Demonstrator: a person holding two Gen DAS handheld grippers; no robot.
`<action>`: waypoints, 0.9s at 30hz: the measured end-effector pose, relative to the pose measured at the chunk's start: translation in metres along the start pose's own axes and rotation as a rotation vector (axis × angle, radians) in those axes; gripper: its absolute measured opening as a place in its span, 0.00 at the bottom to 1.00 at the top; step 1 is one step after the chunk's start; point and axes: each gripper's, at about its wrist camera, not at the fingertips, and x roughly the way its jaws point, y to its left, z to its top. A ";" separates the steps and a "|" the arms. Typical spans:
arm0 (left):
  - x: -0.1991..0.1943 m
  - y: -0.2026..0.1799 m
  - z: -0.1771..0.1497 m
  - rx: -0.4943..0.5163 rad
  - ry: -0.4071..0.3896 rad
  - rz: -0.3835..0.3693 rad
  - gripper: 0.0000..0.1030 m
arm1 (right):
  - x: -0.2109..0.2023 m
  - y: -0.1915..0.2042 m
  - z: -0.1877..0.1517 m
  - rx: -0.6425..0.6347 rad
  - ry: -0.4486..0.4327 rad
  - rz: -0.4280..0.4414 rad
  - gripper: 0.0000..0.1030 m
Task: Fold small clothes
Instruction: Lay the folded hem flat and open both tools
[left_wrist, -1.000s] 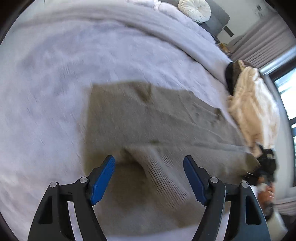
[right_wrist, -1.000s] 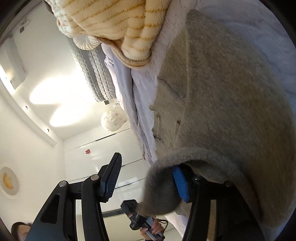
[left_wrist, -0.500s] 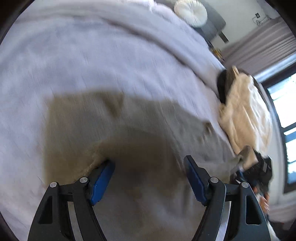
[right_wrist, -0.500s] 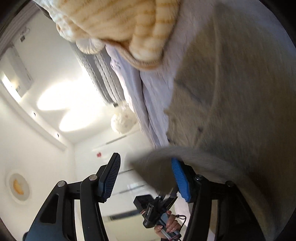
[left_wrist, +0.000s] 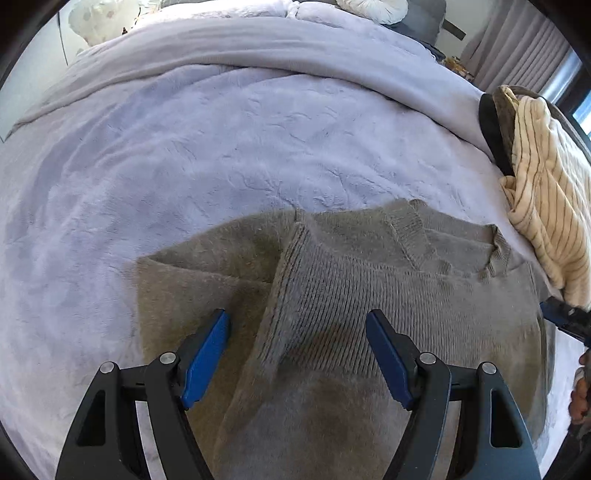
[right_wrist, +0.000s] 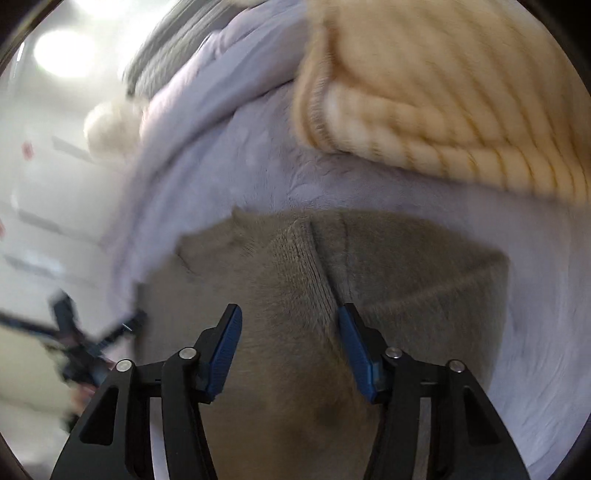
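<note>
No brand, label or readable writing shows on any of the clothes or on the tools. The grey knitted sweater (left_wrist: 369, 295) lies on the bed, on the lavender plush blanket (left_wrist: 221, 140), with 1 ribbed sleeve folded across its body so that the sleeve edge runs as a diagonal line up the middle. The left gripper (left_wrist: 297, 350) hangs over this sleeve, pointing steeply down; its jaws are closing, the sleeve lies under the gap between them, and the blue pads do not press on the fabric. The right gripper (right_wrist: 290, 341) hangs over the same sweater (right_wrist: 369, 280) from the other side; its jaws are closing too, with the knit below the gap, and its right pad is just beside the sleeve edge, but I cannot tell if it touches. The left edge of the sweater is straight and lies well inside the blanket, with much free blanket to the left of it and beyond it, up to a long fold. On the right side the room is narrow: a cream striped garment (left_wrist: 546, 206) lies just beside the sweater's shoulder, partly over a dark item (left_wrist: 493, 129). In the right wrist view this cream garment (right_wrist: 424, 103) lies beyond the sweater, with a band of blanket between them. This view is blurred.
</note>
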 end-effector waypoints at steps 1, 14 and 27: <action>0.002 0.000 0.000 -0.006 -0.003 -0.012 0.58 | 0.005 0.004 0.000 -0.028 0.012 -0.039 0.47; -0.047 -0.003 0.018 0.045 -0.140 -0.074 0.06 | -0.034 0.032 0.007 -0.201 -0.106 -0.135 0.09; -0.010 0.014 0.012 0.060 -0.089 0.185 0.28 | 0.003 -0.005 0.003 -0.097 -0.025 -0.228 0.11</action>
